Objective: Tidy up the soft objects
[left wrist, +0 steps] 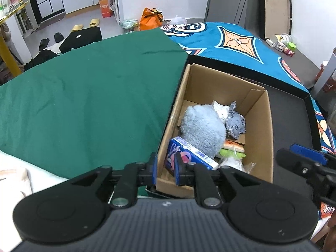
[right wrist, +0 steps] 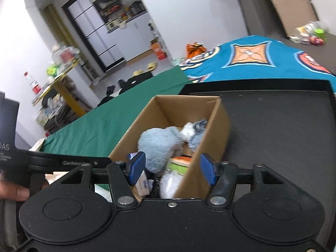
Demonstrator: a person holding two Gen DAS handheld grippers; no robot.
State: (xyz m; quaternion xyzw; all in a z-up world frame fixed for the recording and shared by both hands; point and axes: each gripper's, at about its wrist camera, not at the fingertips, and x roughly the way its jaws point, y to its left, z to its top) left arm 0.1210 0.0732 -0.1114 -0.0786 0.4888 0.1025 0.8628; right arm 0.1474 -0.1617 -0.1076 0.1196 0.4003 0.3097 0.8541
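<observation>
A brown cardboard box [left wrist: 259, 130] [right wrist: 218, 130] stands on a black tray [left wrist: 294, 121] [right wrist: 283, 126]. Inside lie a fluffy light-blue plush [left wrist: 201, 126] [right wrist: 157, 145], a grey-blue cloth toy [left wrist: 236, 121] [right wrist: 197, 134], a burger-like soft toy [left wrist: 233, 147] [right wrist: 180, 161], a white soft item [right wrist: 170, 183] and a blue tissue pack [left wrist: 189, 155] [right wrist: 142, 183]. My left gripper [left wrist: 166, 169] hovers at the box's near left corner, jaws slightly apart, holding nothing. My right gripper [right wrist: 173, 169] is open over the box's near end, empty; it also shows at the right edge of the left wrist view [left wrist: 304, 161].
A green cloth [left wrist: 84, 96] [right wrist: 117, 115] covers the surface left of the box. A blue patterned cloth [left wrist: 231, 40] [right wrist: 262, 54] lies behind. Small toys [left wrist: 283, 42] sit at the far right. A yellow table [right wrist: 58, 79] and floor clutter stand beyond.
</observation>
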